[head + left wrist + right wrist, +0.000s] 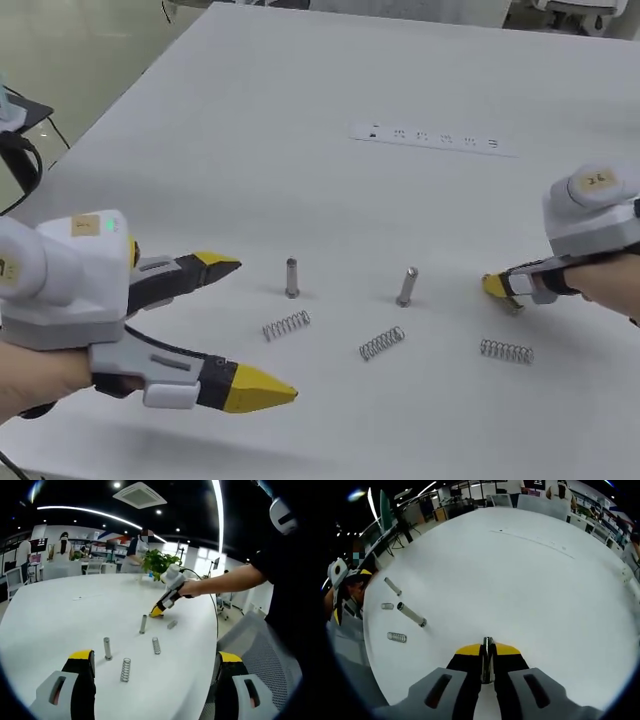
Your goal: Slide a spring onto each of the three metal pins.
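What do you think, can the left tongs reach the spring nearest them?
Probably yes. The left tongs are open, and that spring lies flat on bare table just past their tips, nothing in between. The pin stands behind it, apart, so it shouldn't block them.

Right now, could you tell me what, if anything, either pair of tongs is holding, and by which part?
The right tongs are shut on a metal pin, gripped along its shaft, one end past the tips. The left tongs hold nothing.
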`<action>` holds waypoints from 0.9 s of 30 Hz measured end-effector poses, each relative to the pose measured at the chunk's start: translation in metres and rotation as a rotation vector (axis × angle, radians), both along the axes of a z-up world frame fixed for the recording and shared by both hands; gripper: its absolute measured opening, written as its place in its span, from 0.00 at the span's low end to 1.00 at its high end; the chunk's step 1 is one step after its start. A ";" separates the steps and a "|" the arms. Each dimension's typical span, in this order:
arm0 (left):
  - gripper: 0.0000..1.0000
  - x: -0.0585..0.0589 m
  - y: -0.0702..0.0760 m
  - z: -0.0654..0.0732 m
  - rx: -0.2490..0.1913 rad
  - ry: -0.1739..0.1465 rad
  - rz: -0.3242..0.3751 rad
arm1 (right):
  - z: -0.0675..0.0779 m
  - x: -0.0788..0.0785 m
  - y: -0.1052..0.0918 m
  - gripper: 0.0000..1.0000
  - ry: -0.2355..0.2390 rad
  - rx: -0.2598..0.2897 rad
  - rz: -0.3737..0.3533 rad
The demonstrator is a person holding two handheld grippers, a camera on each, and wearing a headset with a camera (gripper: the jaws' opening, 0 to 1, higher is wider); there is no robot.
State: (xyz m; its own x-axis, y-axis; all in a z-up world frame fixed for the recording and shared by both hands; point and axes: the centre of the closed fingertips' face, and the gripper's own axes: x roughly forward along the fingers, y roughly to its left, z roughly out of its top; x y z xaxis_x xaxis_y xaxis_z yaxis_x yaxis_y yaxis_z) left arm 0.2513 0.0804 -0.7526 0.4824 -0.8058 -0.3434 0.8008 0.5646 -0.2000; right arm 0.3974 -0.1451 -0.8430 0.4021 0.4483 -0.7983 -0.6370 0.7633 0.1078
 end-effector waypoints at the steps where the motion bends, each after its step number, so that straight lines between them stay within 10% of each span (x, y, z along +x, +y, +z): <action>1: 0.98 0.000 0.000 0.000 -0.002 -0.001 0.001 | 0.001 -0.002 0.000 0.05 -0.004 0.005 0.002; 27: 0.98 -0.003 -0.001 0.007 -0.014 -0.021 0.012 | 0.028 -0.016 0.006 0.05 -0.120 0.066 0.016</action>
State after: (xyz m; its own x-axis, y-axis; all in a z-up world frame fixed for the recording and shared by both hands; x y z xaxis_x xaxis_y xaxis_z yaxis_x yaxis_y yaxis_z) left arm 0.2487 0.0790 -0.7458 0.4992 -0.8045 -0.3219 0.7981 0.5715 -0.1908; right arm 0.3816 -0.1393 -0.8152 0.4852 0.5057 -0.7134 -0.6606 0.7465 0.0799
